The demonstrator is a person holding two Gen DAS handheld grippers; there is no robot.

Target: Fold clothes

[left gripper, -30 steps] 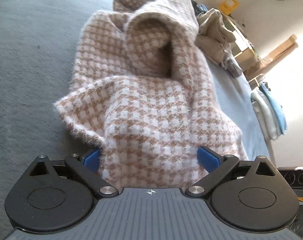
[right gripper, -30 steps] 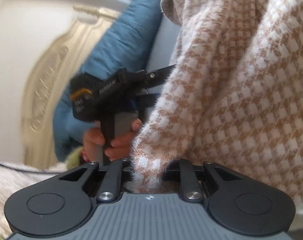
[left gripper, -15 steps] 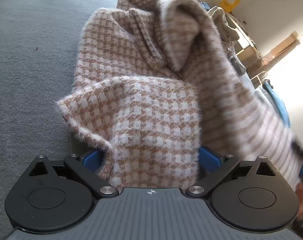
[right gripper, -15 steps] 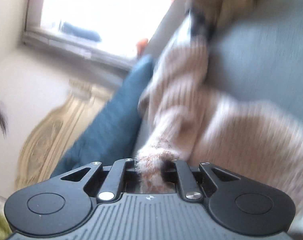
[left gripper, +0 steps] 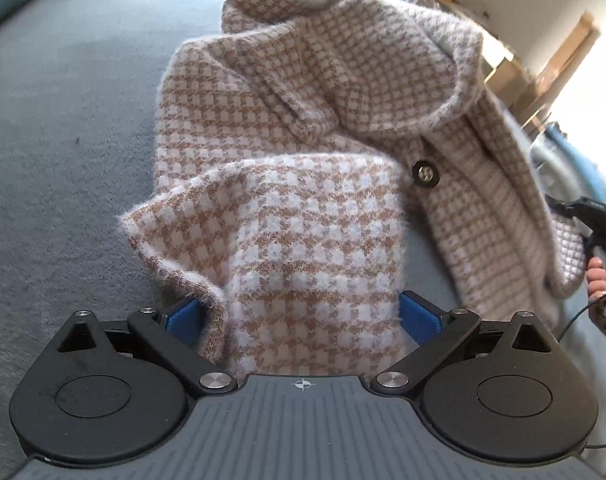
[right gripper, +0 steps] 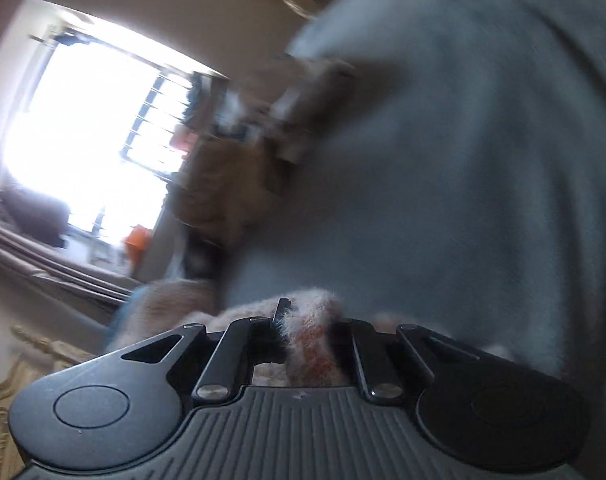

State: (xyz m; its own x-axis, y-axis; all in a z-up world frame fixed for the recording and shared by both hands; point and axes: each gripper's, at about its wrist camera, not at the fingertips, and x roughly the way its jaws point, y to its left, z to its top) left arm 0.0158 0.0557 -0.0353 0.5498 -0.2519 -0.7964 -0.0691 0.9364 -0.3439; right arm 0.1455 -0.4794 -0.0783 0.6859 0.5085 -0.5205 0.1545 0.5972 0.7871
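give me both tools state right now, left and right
Left tool: jaws stand wide, the houndstooth cardigan lies between them; a grip cannot be told.
Right tool: closed on a bunched fold of the same cardigan.

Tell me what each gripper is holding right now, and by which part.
The right gripper is shut on a bunched edge of the houndstooth cardigan. The cardigan's near edge lies between the left gripper's wide-apart fingers; whether they grip it cannot be told.
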